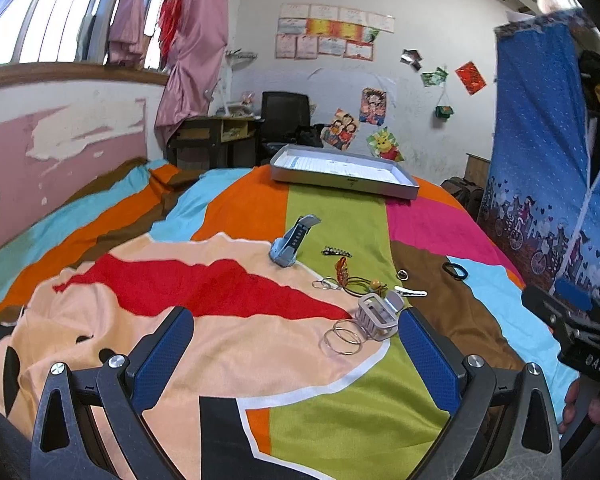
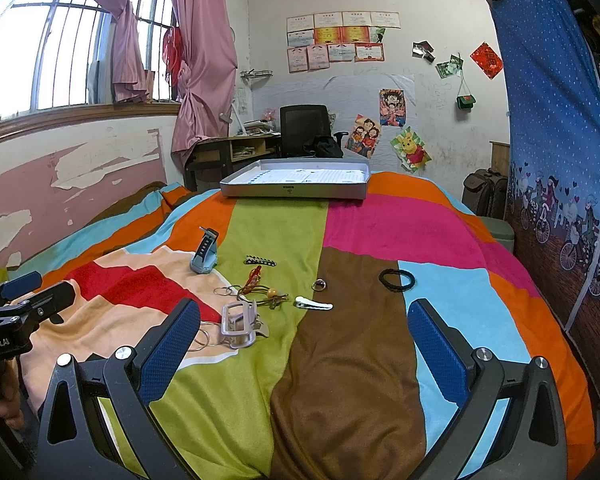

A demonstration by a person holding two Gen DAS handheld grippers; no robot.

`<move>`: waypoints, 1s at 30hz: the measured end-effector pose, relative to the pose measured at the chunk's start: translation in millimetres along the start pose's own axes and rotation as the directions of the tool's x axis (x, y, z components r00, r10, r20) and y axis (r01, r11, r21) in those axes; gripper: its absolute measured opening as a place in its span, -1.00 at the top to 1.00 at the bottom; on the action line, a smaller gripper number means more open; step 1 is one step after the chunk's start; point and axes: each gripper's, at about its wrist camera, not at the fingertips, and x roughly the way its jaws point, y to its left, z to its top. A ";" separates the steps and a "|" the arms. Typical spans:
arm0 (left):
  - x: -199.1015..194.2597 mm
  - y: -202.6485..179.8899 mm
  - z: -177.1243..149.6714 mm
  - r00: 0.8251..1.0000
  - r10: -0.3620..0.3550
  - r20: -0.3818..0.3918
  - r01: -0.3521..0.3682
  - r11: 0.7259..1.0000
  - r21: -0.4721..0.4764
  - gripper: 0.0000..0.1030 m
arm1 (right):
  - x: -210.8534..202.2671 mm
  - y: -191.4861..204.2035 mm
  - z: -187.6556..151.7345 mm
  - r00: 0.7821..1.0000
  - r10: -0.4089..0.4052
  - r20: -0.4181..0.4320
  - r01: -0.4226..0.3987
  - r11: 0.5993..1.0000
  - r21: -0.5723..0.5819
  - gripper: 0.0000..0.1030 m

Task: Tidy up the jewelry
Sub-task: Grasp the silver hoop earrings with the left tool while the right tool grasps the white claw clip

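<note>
Both claws hovered over the bed (image 2: 356, 320), jaws spread wide, holding nothing: left claw (image 1: 296, 344), right claw (image 2: 304, 344). In the right wrist view the left tool's label was cut off, reading "enRobot.AI". Jewelry lay at 12 o'clock from the claws: one grey hair clip (image 2: 239, 324), one black hair tie (image 2: 397, 279), one white clip (image 2: 313, 303), one small ring (image 2: 319, 285). The thin bangles (image 1: 342, 342) overlapped, count unclear. One grey tray (image 2: 296, 191) sat beyond.

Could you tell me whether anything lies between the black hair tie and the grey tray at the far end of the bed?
Nothing visible does: only bare bedspread separates the black hair tie from the grey tray.
</note>
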 end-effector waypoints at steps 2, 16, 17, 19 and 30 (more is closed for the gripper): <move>4.7 5.3 -3.9 1.000 0.002 -0.020 -0.003 0.999 -0.053 -1.00 | 1.1 4.7 -3.8 1.000 0.003 -0.004 -0.003 1.000 0.002 -0.98; 51.6 29.0 -9.4 0.986 -0.037 -0.162 0.006 0.982 -0.189 -1.00 | 47.5 9.0 1.8 0.989 0.120 -0.084 -0.118 0.993 0.023 -0.96; 55.7 27.9 -10.2 0.985 -0.042 -0.170 0.009 0.982 -0.189 -1.00 | 53.9 8.3 1.4 0.988 0.128 -0.091 -0.126 0.992 0.028 -0.93; 65.7 24.8 -12.1 0.980 -0.059 -0.189 0.024 0.983 -0.184 -0.93 | 66.6 6.6 1.3 0.983 0.150 -0.111 -0.146 0.989 0.038 -0.44; 128.7 1.3 -35.2 0.904 -0.193 -0.382 0.137 0.976 -0.169 0.02 | 130.2 15.0 -13.3 0.930 0.274 -0.246 -0.272 0.961 0.042 0.10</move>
